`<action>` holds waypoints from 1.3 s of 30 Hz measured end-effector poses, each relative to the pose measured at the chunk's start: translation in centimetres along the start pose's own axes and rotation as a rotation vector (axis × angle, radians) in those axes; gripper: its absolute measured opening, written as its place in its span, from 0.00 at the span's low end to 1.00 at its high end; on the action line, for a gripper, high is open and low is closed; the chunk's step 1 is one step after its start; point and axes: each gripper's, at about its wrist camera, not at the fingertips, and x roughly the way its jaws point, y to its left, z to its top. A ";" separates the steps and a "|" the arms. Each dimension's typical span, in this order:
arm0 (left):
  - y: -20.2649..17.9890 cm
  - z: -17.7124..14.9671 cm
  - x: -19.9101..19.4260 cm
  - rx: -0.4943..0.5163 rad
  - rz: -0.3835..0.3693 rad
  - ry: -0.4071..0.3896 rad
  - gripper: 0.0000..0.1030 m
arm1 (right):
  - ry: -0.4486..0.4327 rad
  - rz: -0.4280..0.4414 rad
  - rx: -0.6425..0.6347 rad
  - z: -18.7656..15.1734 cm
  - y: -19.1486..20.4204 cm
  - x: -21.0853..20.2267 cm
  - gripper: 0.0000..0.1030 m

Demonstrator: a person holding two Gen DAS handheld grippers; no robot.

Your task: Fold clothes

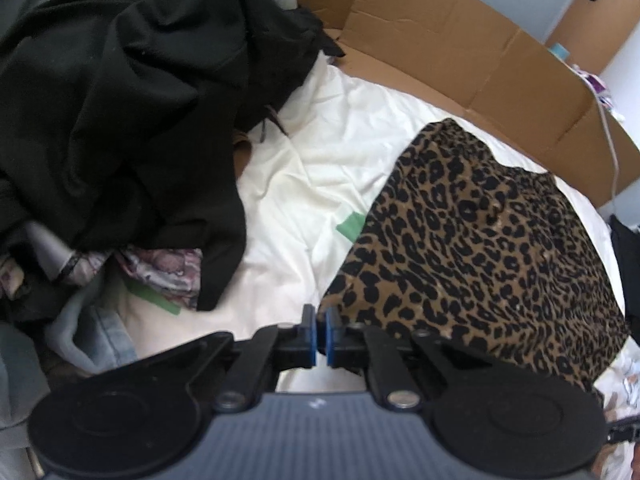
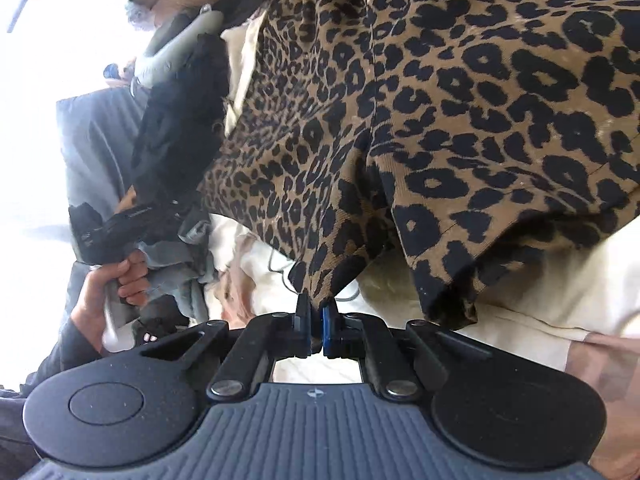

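Note:
A leopard-print garment point(image 1: 480, 240) lies spread on the white sheet point(image 1: 320, 160) to the right. Its near-left corner ends right at the tips of my left gripper point(image 1: 321, 316), whose blue pads are pressed together on that corner. In the right wrist view the same leopard-print garment point(image 2: 440, 100) fills the upper right and is lifted. A narrow point of its hem runs down into my right gripper point(image 2: 316, 308), which is shut on it. The left gripper point(image 2: 132, 220) shows at the left, held by a hand point(image 2: 116, 280), close to the cloth's far corner.
A heap of black clothes point(image 1: 120, 120) with patterned and grey pieces under it covers the left of the bed. A flattened cardboard box point(image 1: 460, 40) stands along the far edge. Green tape marks point(image 1: 352, 226) sit on the sheet. A cable point(image 1: 612, 152) hangs at right.

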 end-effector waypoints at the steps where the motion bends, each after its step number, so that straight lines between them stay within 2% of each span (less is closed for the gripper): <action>1: 0.0 0.2 0.1 -0.008 0.004 0.004 0.04 | -0.004 0.011 0.005 0.1 -0.1 -0.2 0.03; 6: -0.3 0.7 0.6 0.016 0.044 0.006 0.04 | -0.001 0.039 0.034 0.4 -0.5 -0.5 0.03; 10: -0.1 0.5 3.7 0.051 0.106 0.025 0.00 | 0.043 -0.033 0.045 0.3 -1.3 1.2 0.03; 14: 0.9 -0.1 6.8 0.050 0.194 0.054 0.00 | 0.098 -0.185 -0.006 0.0 -1.0 3.1 0.06; 16: 1.0 -0.2 6.9 0.057 0.205 0.051 0.00 | 0.097 -0.192 -0.031 0.0 -0.5 2.9 0.09; 19: 0.3 -0.2 5.7 0.101 0.201 0.006 0.03 | 0.081 -0.182 -0.066 0.0 0.4 1.7 0.33; 20: 0.1 -0.1 5.3 0.106 0.199 -0.007 0.04 | 0.073 -0.178 -0.081 0.2 0.7 1.2 0.36; 24: -2.0 -0.1 4.8 0.131 0.163 -0.025 0.06 | 0.047 -0.157 -0.122 0.3 1.7 -1.0 0.36; 30: -5.7 0.0 4.4 0.175 0.103 -0.041 0.09 | -0.012 -0.159 -0.116 0.5 1.4 -3.9 0.36; 39: -11.8 -0.1 4.5 0.256 -0.007 -0.055 0.09 | -0.130 -0.200 -0.114 1.3 0.6 -7.6 0.36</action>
